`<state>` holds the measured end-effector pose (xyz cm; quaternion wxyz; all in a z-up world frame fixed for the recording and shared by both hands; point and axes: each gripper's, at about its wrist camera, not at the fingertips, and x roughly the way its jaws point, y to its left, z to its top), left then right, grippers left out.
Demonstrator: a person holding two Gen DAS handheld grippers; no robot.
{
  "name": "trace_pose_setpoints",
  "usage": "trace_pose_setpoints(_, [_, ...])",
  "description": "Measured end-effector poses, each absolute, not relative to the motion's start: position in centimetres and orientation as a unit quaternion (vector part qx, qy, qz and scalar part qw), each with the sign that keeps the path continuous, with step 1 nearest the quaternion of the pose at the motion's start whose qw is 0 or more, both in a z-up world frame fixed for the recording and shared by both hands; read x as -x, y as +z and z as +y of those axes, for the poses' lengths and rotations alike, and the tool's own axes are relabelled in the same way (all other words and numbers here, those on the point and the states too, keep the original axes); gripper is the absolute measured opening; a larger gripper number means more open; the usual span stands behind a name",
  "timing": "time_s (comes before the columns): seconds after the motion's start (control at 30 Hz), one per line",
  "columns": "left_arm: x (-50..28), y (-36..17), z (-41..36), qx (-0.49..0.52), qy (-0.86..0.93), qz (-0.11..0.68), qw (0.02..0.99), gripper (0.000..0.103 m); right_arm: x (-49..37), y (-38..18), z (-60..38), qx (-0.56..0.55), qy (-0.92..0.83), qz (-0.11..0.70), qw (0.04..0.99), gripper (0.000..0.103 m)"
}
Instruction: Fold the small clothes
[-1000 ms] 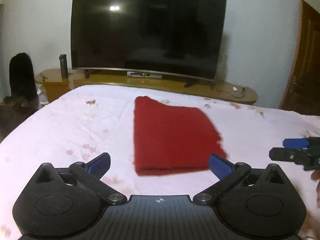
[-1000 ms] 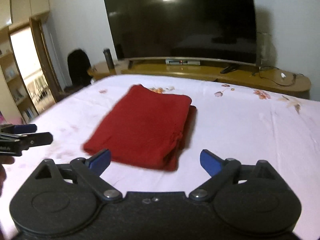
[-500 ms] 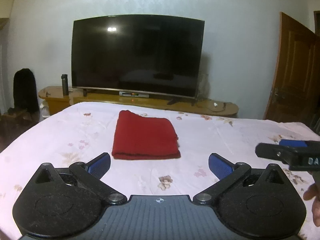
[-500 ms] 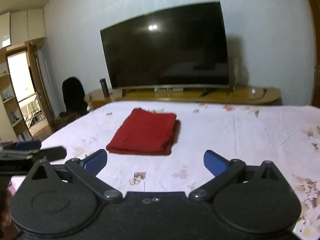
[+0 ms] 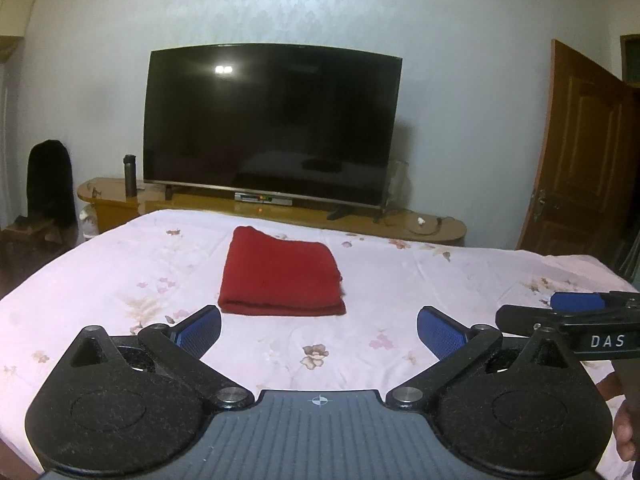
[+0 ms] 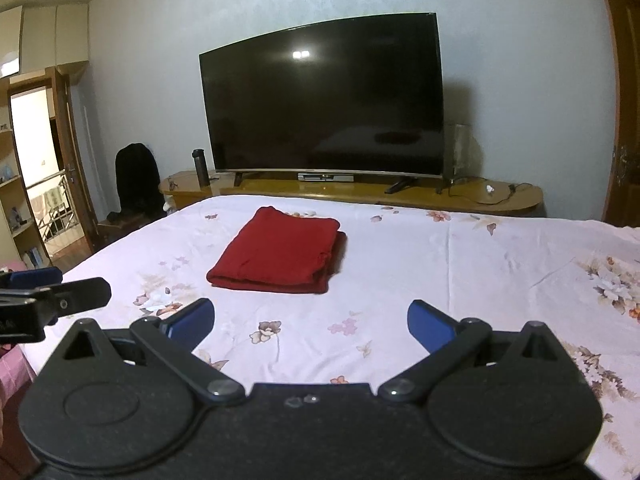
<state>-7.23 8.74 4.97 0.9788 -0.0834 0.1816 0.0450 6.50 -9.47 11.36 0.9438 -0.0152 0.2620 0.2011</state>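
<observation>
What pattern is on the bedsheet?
The bedsheet is pale pink with scattered floral prints, clearest in the right wrist view.

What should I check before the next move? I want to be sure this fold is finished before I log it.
1. Red cloth lies folded in a compact rectangle on the bed sheet: ok.
2. Edges lined up: not ok, a lower layer sticks out along its right side.
3. Left gripper open and holding nothing: ok.
4. Right gripper open and holding nothing: ok.
5. Both grippers short of the cloth, not touching it: ok.
6. More clothes waiting to be folded: cannot tell, none in view.
</observation>
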Motion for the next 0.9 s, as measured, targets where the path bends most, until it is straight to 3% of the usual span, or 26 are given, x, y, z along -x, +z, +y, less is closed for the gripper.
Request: trace_pose_setpoints(0.9, [6.90, 5.40, 8.22, 0.071, 0.033, 0.179, 0.981, 0.103, -6.07, 12.02, -9.24, 0.025, 0.192, 0.242, 0.951, 0.102])
